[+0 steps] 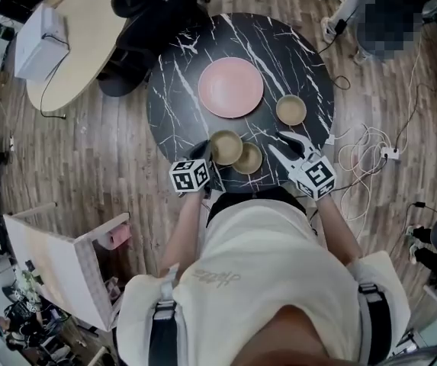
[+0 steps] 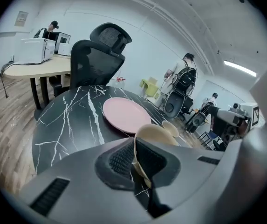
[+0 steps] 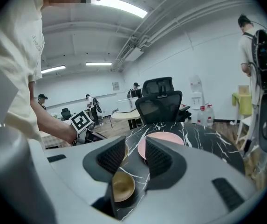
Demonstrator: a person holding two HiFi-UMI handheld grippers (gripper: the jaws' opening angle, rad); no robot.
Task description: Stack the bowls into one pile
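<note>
Overhead, the left gripper (image 1: 205, 149) pinches the first bowl (image 1: 226, 146) by its rim, just beside a second bowl (image 1: 248, 158) on the bench (image 1: 172, 105), which is probably where it will be stacked. A third bowl (image 1: 290, 110) sits near the pink plate (image 1: 231, 87). Left gripper view: jaws clamped on that rim. Right gripper view: the right gripper (image 1: 279, 143) has its jaws wide and empty, with the second bowl below them and nothing in the way.

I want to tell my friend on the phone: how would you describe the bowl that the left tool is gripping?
Find the round black marble table with the big pink plate. At its edge nearest the person are two tan bowls close together; take the left bowl, not the right bowl. Only its rim is pinched in the jaws of the left gripper.
</note>
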